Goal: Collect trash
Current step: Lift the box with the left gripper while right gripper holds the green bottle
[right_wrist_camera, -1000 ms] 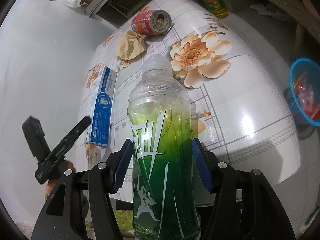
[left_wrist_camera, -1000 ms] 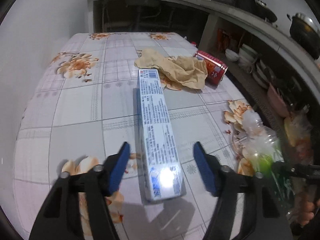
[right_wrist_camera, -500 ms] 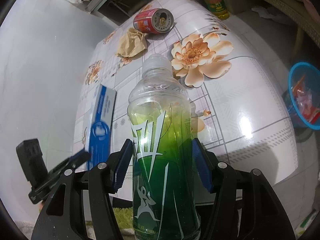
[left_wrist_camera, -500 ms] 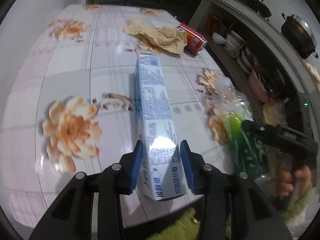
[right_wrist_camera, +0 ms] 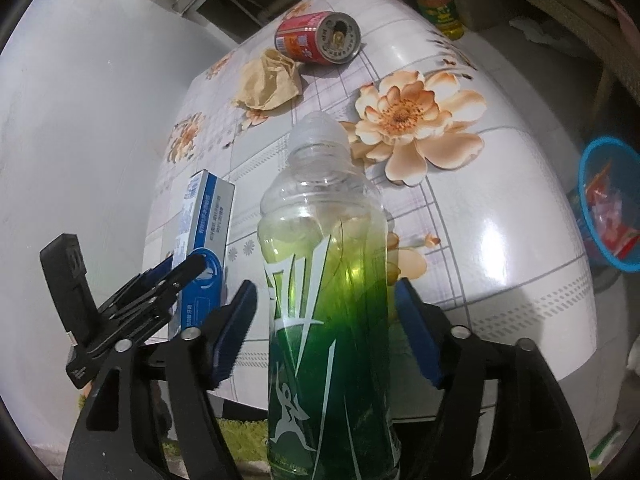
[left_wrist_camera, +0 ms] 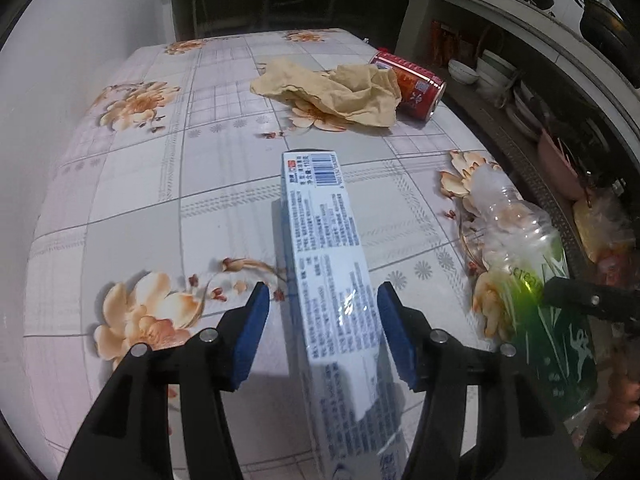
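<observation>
A long white-and-blue toothpaste box [left_wrist_camera: 332, 264] runs between the fingers of my left gripper [left_wrist_camera: 320, 332], lifted over the floral table; the blue pads stand a little off its sides. It also shows in the right wrist view [right_wrist_camera: 204, 240]. My right gripper [right_wrist_camera: 324, 328] holds a clear bottle with a green label [right_wrist_camera: 324, 280], its pads a little apart from the sides; the bottle also shows in the left wrist view [left_wrist_camera: 532, 280]. A crumpled tan paper [left_wrist_camera: 336, 92] and a red can [left_wrist_camera: 412, 84] lie at the far side of the table.
The table [left_wrist_camera: 132, 208] has a glossy floral cover and stands against a white wall on the left. A blue basket [right_wrist_camera: 612, 216] with trash sits on the floor to the right of the table. Shelves with bowls and pots [left_wrist_camera: 500, 76] run along the right.
My left gripper closed on the box and lifted its near end, then its jaws widened again. The view tilted back toward the far table. The right gripper's jaws have widened off the bottle.
</observation>
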Tool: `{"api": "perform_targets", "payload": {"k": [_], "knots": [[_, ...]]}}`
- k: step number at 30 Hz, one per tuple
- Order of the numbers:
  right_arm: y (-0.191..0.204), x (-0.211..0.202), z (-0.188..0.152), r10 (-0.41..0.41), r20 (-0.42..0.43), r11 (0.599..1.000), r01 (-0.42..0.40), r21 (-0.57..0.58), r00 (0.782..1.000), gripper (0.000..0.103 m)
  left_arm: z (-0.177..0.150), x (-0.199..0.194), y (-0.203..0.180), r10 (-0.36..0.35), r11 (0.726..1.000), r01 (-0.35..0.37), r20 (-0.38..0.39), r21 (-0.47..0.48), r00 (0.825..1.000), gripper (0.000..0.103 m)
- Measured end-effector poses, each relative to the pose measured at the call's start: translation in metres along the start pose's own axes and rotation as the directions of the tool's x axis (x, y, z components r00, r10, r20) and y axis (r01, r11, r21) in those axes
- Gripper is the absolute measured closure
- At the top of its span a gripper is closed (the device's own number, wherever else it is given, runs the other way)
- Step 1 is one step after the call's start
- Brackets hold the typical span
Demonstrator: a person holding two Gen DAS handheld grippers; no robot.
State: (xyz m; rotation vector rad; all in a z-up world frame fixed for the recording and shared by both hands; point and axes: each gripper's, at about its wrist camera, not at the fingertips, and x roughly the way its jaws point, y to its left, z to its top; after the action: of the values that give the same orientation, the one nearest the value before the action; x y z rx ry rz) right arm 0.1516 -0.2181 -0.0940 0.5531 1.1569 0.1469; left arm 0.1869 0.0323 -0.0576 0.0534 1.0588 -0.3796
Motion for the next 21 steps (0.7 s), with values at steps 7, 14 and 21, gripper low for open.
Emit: {"api": "perform_targets", "payload": {"k": [7, 14, 21], "knots": [[0.005, 0.008, 0.005, -0.013, -0.01, 1.0, 0.013, -0.016, 1.0, 0.027, -0.002, 0.008, -0.004, 0.017, 1.0, -0.017, -0.007, -0.005, 1.0, 0.053], [0.005, 0.019, 0.004, -0.011, -0.043, 1.0, 0.011, -0.001, 0.999, 0.041, -0.003, 0.008, -0.007, 0.029, 1.0, -0.029, 0.003, 0.008, 1.0, 0.054], [0.004, 0.023, 0.003, -0.007, -0.051, 1.0, 0.008, 0.013, 0.999, 0.045, -0.005, 0.014, -0.003, 0.033, 0.999, -0.033, -0.013, 0.003, 0.999, 0.057]]}}
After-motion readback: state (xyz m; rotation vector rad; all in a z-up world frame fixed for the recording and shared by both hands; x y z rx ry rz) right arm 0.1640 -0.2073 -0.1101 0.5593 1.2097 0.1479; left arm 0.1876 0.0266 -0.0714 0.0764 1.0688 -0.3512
